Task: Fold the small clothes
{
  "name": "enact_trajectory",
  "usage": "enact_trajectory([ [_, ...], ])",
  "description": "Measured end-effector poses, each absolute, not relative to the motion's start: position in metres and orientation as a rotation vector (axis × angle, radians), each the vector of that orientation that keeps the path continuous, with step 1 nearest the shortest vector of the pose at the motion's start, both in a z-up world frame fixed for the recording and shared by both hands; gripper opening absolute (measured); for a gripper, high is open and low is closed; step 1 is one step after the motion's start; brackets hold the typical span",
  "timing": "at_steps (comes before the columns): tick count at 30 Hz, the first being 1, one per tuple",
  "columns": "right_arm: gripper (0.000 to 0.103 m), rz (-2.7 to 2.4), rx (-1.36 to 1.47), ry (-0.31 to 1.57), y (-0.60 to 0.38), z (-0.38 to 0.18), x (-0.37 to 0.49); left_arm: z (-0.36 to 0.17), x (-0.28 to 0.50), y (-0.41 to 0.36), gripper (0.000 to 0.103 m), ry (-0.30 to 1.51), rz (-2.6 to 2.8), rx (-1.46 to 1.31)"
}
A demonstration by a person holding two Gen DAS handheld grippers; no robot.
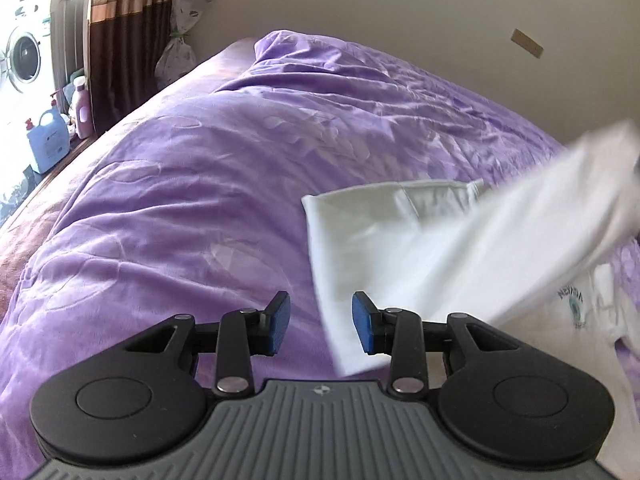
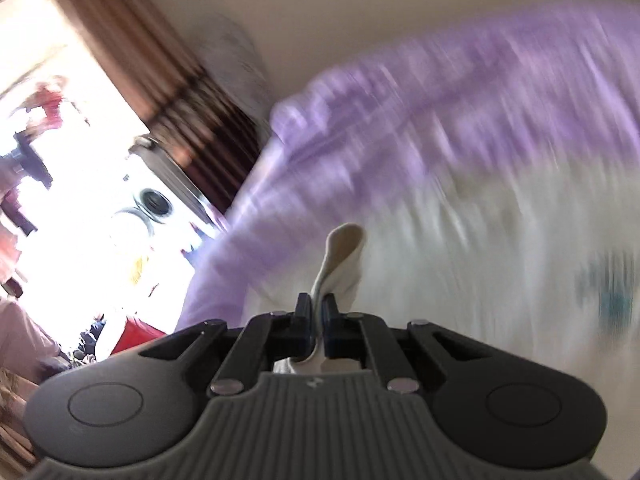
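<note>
Pinched cloth in the right claw [image 2: 319, 312] may slip from its thin bite – the white shirt [image 1: 400, 240] could flop unfolded onto the bed [image 1: 200, 184] – left claw [image 1: 321, 326] open, empty.

So the white garment [image 1: 400, 248] is lying on the purple bedspread [image 1: 200, 200], over toward its right side. Plain white cotton with a small teal print near one edge. One flap is lifted off the bedspread and slants up to the right, blurry, while the rest stays flat.
</note>
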State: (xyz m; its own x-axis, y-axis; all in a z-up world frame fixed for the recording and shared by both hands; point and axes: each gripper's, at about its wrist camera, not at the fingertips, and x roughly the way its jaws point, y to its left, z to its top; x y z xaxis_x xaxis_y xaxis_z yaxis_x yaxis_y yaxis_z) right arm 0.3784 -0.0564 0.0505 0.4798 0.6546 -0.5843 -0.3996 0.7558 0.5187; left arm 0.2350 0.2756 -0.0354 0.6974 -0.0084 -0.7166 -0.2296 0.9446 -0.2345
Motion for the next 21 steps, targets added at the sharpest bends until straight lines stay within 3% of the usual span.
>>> enact_trajectory([
  [4, 0.0, 0.658, 0.303, 0.654, -0.072, 0.134, 0.392, -0.033, 0.246, 0.272, 0.042, 0.784, 0.112, -0.326],
  [8, 0.0, 0.517, 0.304, 0.574, -0.127, 0.163, 0.411, -0.038, 0.261, 0.26, 0.042, 0.788, 0.078, -0.333],
  [11, 0.0, 0.386, 0.326, 0.657, -0.182, 0.131, 0.424, -0.046, 0.274, 0.25, 0.042, 0.805, 0.062, -0.338],
  [17, 0.001, 0.147, 0.388, 0.95, -0.264, -0.014, 0.441, -0.062, 0.298, 0.234, 0.042, 0.831, 0.021, -0.393],
  [21, 0.001, 0.08, 0.41, 0.975, -0.295, -0.055, 0.441, -0.07, 0.317, 0.227, 0.042, 0.844, -0.001, -0.414],
])
